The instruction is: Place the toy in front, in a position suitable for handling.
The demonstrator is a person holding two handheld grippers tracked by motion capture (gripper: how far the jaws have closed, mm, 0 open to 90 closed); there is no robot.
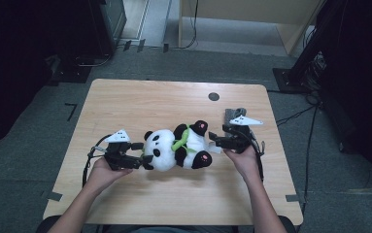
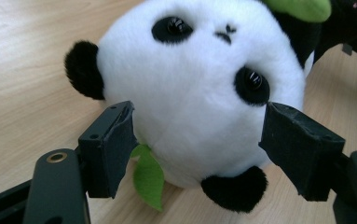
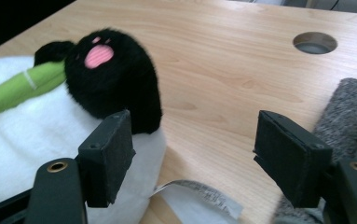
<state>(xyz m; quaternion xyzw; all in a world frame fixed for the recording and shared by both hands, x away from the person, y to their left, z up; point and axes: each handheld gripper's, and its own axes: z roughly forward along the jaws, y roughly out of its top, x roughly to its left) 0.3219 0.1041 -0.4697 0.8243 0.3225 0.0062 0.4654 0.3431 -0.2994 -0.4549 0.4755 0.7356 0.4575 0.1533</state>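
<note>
A panda plush (image 1: 176, 148) lies on the wooden table (image 1: 149, 97), head to the left and black feet to the right, with a green bamboo piece (image 1: 181, 141) across its body. My left gripper (image 1: 142, 155) stands open at the head. In the left gripper view the white head (image 2: 190, 93) sits between the two pads, which do not squeeze it, and a green leaf (image 2: 148, 177) hangs by the left pad. My right gripper (image 1: 215, 142) is open at the foot end. In the right gripper view a black foot (image 3: 115, 79) rises by the left pad and a white tag (image 3: 199, 193) lies between the jaws.
A grey fuzzy piece (image 1: 234, 114) lies just behind the right gripper, close to its right jaw (image 3: 348, 107). A round cable hole (image 1: 213, 96) is in the table's far side. Cables and stands crowd the dark floor around the table.
</note>
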